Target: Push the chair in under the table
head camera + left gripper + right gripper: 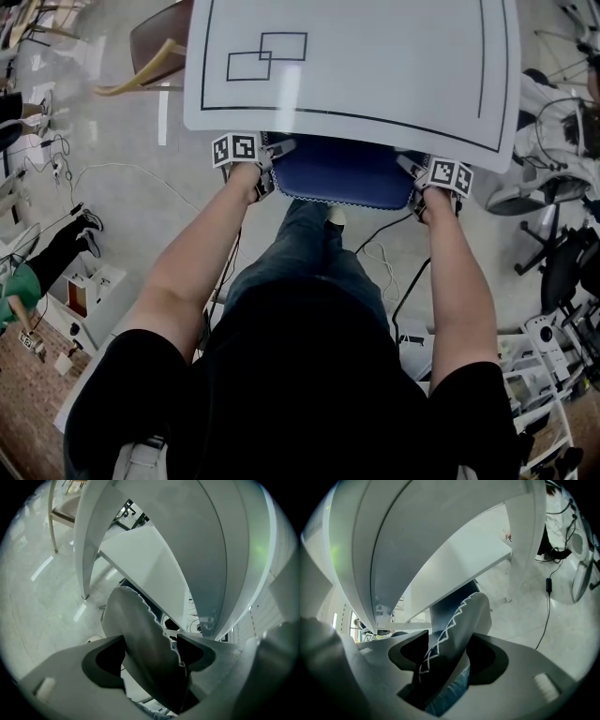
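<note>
The blue chair stands with its seat under the white table; only its padded backrest shows at the table's near edge. My left gripper is at the backrest's left top corner and my right gripper at its right corner. In the left gripper view the backrest edge runs between the jaws of the left gripper, with dark gaps on both sides. In the right gripper view the stitched backrest edge likewise lies between the jaws of the right gripper, the pads apart from it.
A wooden chair stands at the table's far left corner. Cables trail on the floor by my legs. An office chair and equipment crowd the right; a person's leg lies at the left.
</note>
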Tool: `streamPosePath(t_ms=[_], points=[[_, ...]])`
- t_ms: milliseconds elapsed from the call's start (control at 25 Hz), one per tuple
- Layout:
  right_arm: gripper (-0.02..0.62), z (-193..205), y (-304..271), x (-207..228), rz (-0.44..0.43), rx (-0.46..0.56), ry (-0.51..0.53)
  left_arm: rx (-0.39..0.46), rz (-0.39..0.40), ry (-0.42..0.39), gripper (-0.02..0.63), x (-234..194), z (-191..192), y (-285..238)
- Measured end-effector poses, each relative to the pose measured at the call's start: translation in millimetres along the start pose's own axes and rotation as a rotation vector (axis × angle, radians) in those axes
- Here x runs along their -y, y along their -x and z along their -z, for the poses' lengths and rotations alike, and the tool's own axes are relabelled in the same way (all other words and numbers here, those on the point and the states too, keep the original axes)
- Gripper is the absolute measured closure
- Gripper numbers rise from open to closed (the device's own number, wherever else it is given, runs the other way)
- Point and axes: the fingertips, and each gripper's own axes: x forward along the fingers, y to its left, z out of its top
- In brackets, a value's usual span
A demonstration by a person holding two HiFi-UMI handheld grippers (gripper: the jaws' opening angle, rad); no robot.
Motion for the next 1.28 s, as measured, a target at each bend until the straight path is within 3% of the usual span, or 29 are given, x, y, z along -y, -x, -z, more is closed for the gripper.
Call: streamPosePath(t_ms=[400,800,1280], points=[[0.293,-4,3,6,0.096,0.027,0.036,0.026,-0.029,-0.003,0.144,-8,-4,4],[0.302,1,53,-15,0.092,0.098,0.150,0.110,-0.050,-0.193,0.161,16,-1,49],[0.308,36,131,-66,0.050,0.230,0.297,0.267,-0.045,-0.314,0.189,58,25,124]])
